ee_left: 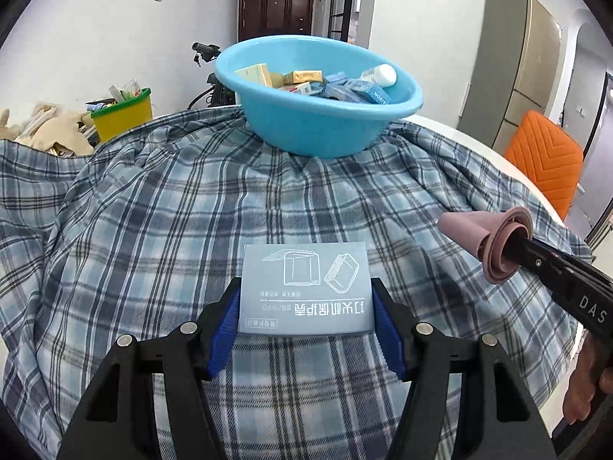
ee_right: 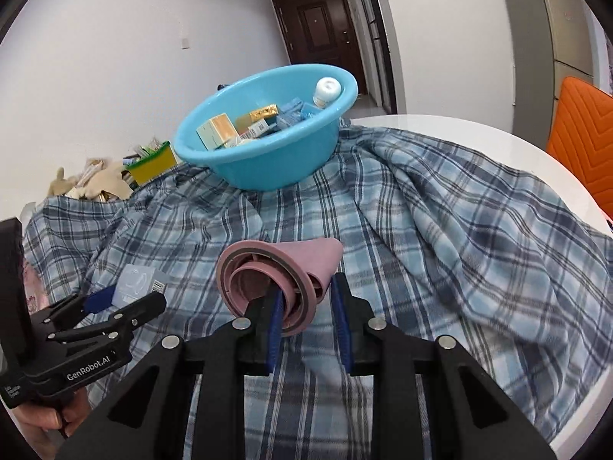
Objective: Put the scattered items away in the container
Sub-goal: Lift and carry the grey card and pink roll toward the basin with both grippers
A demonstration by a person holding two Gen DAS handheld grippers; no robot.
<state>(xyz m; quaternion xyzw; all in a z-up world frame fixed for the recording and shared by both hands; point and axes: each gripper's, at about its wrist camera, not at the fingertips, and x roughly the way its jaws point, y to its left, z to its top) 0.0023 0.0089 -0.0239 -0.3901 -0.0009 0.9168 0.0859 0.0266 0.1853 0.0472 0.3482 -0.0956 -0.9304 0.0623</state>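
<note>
My left gripper (ee_left: pixel 305 299) is shut on a pale blue-grey box (ee_left: pixel 306 283) with printed line drawings, held by its two sides above the checked cloth (ee_left: pixel 153 230). My right gripper (ee_right: pixel 306 291) is shut on a pink silicone funnel (ee_right: pixel 268 272), pinching its ringed rim, with the cone pointing away. The blue basin (ee_left: pixel 314 130) stands ahead at the far side of the cloth, holding several small boxes and a white bottle (ee_left: pixel 385 74). In the right wrist view the basin (ee_right: pixel 268 168) is ahead and left, and the left gripper (ee_right: pixel 130 299) with its box (ee_right: pixel 138 283) is at lower left.
The cloth (ee_right: pixel 459 230) lies rumpled over a white round table (ee_right: pixel 498 142). An orange chair (ee_left: pixel 544 157) stands beyond the right edge. A yellow bin with a green rim (ee_left: pixel 122 115) and beige soft toys (ee_left: pixel 49 130) are off to the left. A hand (ee_right: pixel 49 418) holds each gripper's handle.
</note>
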